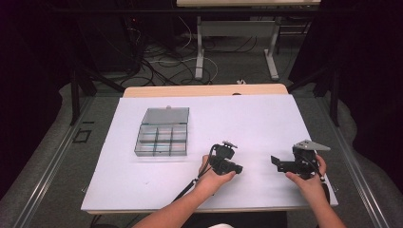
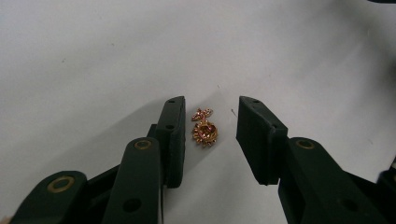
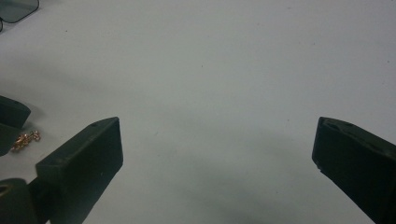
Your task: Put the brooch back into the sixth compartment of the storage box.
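While the small gold earring [image 2: 204, 128] lies flat on the white table [image 1: 266, 118], it is bracketed by the left gripper [image 2: 210, 135], parted narrowly, long axis along the jaws, nearer one pad. The right gripper [image 3: 217, 154] is held wide, well apart.

An earring [image 2: 204, 127] lies between the left tongs [image 2: 211, 135], seemingly untouched.

Lying flat on the white table [image 2: 93, 56]: a small gold earring [image 2: 204, 128] with pink stones, unheld.
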Demonstrator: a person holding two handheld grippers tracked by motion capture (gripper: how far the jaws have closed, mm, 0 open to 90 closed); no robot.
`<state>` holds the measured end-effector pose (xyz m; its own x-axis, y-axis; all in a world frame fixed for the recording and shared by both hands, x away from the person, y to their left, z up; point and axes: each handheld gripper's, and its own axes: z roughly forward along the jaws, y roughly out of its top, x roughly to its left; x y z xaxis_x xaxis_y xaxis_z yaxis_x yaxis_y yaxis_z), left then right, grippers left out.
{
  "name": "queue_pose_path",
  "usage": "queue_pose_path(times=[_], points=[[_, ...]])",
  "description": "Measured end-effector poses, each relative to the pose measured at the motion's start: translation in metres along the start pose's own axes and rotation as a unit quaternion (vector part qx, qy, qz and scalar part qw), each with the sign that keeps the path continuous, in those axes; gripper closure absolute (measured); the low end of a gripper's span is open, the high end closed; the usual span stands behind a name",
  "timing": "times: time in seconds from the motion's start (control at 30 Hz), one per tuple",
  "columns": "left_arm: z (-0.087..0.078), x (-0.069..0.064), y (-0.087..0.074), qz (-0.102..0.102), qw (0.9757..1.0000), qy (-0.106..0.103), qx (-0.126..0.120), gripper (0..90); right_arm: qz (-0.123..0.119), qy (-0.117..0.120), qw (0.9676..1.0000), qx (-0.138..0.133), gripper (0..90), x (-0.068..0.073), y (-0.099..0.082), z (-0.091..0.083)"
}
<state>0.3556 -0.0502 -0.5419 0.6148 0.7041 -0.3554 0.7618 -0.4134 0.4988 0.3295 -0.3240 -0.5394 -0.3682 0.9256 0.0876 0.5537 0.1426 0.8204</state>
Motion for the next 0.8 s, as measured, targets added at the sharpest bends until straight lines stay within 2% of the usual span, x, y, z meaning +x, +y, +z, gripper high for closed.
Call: queue_pose_path(times=[0.3, 0.47, 0.5, 0.53, 0.57, 0.8], points=[[0.001, -0.004, -0.001, 0.008, 0.9998, 0.016, 0.002, 66.6, 0.000, 0.002, 1.0000, 0.001, 1.9, 0.000, 0.000, 0.000], [0.002, -0.008, -0.001, 0.019, 0.9993, 0.033, 0.004, 68.5, 0.000, 0.004, 1.0000, 0.001, 2.0, 0.000, 0.000, 0.000], [0.001, -0.008, -0.001, 0.032, 0.9987, 0.040, 0.006, 69.2, 0.000, 0.004, 1.0000, 0.001, 2.0, 0.000, 0.000, 0.000], [0.002, -0.010, -0.002, 0.027, 0.9988, 0.040, 0.004, 69.3, 0.000, 0.004, 1.0000, 0.001, 2.0, 0.000, 0.000, 0.000], [0.002, -0.010, -0.001, 0.037, 0.9982, 0.047, 0.005, 69.4, -0.001, 0.004, 1.0000, 0.001, 2.0, 0.000, 0.000, 0.000], [0.003, -0.013, -0.002, 0.042, 0.9975, 0.056, 0.004, 74.6, -0.002, 0.003, 1.0000, 0.001, 2.1, -0.001, 0.000, 0.001]])
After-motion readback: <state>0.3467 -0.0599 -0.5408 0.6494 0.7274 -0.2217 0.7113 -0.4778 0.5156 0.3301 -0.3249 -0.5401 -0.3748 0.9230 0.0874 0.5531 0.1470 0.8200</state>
